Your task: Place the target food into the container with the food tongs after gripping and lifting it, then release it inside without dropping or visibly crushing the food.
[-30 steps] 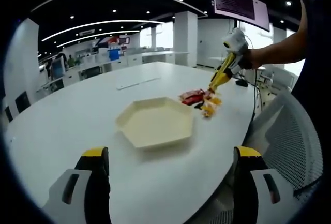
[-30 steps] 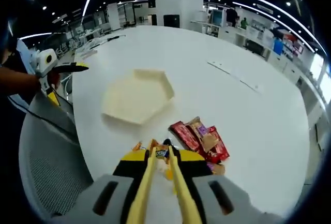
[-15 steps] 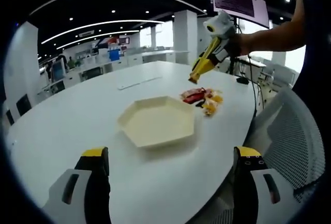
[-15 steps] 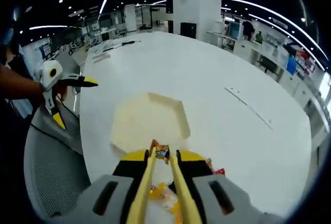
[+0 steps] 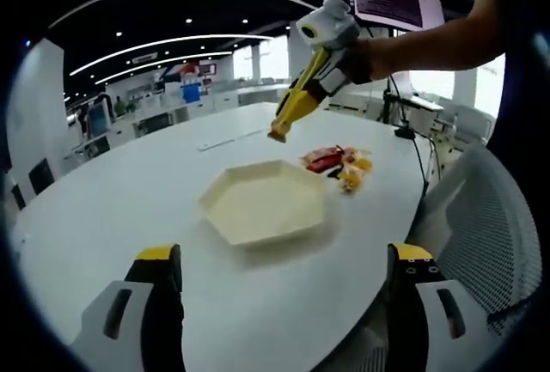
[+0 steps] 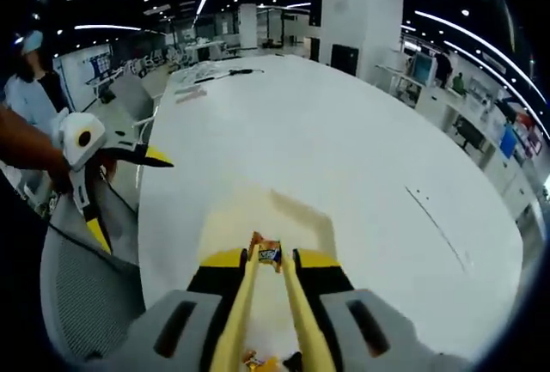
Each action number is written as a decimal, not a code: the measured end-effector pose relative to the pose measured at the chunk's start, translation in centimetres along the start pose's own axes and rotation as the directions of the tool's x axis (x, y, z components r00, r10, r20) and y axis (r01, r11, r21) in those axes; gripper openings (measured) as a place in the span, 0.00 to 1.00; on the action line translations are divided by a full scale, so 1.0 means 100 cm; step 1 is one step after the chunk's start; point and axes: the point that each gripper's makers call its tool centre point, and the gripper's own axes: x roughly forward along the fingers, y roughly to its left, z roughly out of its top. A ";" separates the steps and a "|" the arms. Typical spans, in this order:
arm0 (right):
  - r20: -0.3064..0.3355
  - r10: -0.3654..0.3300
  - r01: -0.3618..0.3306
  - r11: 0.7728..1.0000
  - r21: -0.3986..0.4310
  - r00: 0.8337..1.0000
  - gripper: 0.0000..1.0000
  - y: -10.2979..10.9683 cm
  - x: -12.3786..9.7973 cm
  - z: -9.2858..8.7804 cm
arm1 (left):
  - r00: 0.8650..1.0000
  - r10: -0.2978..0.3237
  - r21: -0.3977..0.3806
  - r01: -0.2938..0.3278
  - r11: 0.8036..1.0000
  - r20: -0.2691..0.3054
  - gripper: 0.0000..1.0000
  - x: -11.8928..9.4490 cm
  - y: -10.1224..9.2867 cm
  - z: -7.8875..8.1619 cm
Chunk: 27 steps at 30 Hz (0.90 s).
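Yellow tongs (image 6: 268,303) in the right gripper (image 6: 270,262) are pinching a small snack packet (image 6: 268,252) above the cream tray (image 5: 262,202) | left gripper (image 5: 279,299) is waiting wide apart over the white table (image 5: 112,209) | snack pile (image 5: 338,163) is lying beside the tray

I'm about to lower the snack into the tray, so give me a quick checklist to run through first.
1. Snack packet gripped at the tong tips: ok.
2. Packet visibly crushed: cannot tell, too small.
3. Right gripper with food tongs above the hexagonal tray: ok, tips hang over its far edge.
4. Tray interior free: ok.
5. Left gripper away from the tray: ok, open, at the table edge.
6. Remaining snacks beside the tray, not blocking it: ok.
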 end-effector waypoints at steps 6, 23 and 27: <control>0.001 0.030 -0.030 0.999 -0.013 1.000 0.21 0.004 0.011 0.011 | 1.000 0.004 -0.002 -0.004 1.000 -0.006 0.96 0.000 0.001 -0.002; 0.046 0.023 -0.024 1.000 0.006 0.999 0.25 -0.005 0.009 0.014 | 1.000 0.002 -0.004 -0.002 1.000 -0.007 0.95 0.000 0.001 -0.002; 0.059 0.022 -0.023 1.000 0.007 0.998 0.26 -0.006 0.006 0.017 | 1.000 0.000 -0.004 0.000 1.000 -0.009 0.95 0.001 0.001 -0.003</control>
